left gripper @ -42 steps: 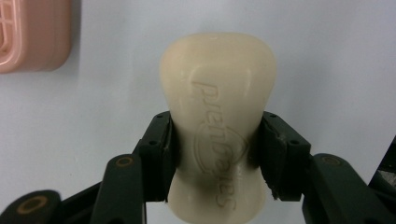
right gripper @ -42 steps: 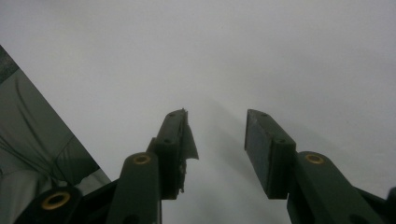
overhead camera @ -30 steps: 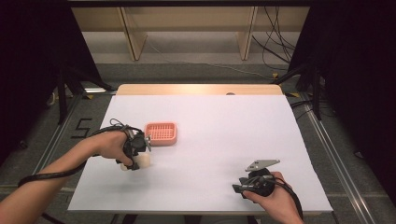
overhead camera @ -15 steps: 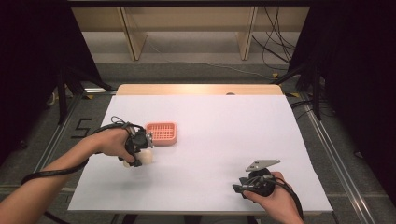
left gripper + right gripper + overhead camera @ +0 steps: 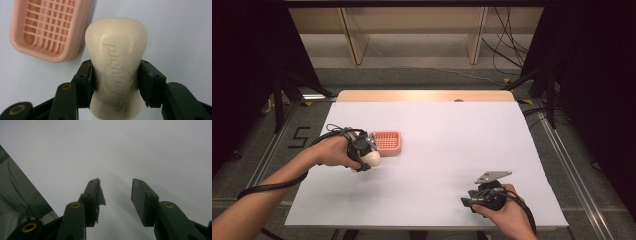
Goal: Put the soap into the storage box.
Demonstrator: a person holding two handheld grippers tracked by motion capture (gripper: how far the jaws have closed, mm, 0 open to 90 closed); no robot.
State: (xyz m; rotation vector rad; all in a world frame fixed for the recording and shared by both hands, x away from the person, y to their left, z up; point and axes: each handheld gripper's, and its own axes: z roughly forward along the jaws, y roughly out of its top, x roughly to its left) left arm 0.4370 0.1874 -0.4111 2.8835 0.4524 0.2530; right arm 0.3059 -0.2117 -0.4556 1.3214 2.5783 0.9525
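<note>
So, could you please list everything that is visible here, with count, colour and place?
soap bar: one, cream, held between the left tool's jaws, just beside the dish
soap dish: one, pink with a grid floor, empty, left part of the table
table: one, white top with a wooden strip at the far edge
shelf frame: one, light wood, on the floor beyond the table
cables: several, black, on the floor at far right
left tool: black, shut on the soap bar
right tool: black, jaws apart, holding nothing, near front right edge
</note>
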